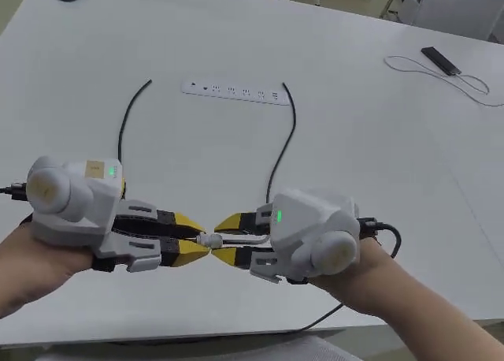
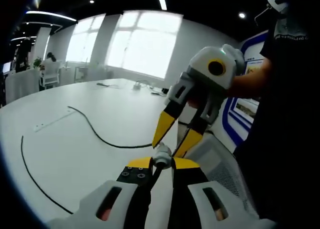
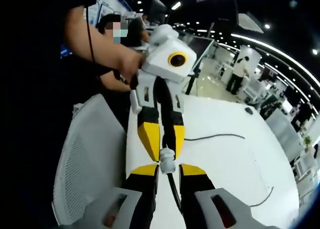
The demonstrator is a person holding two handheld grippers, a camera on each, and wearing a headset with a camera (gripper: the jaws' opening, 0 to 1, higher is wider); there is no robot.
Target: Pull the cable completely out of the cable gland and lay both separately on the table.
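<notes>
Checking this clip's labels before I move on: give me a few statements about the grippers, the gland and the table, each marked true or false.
1. The cable gland sits between the tips of the left gripper and the right gripper. True.
2. The two grippers are at opposite ends of the table. False: their tips meet at the cable gland, near the table's front edge.
3. A white power strip lies on the table beyond the grippers. True.
4. The cable gland lies on the table beside the power strip. False: it is at the gripper tips, well short of the strip.
</notes>
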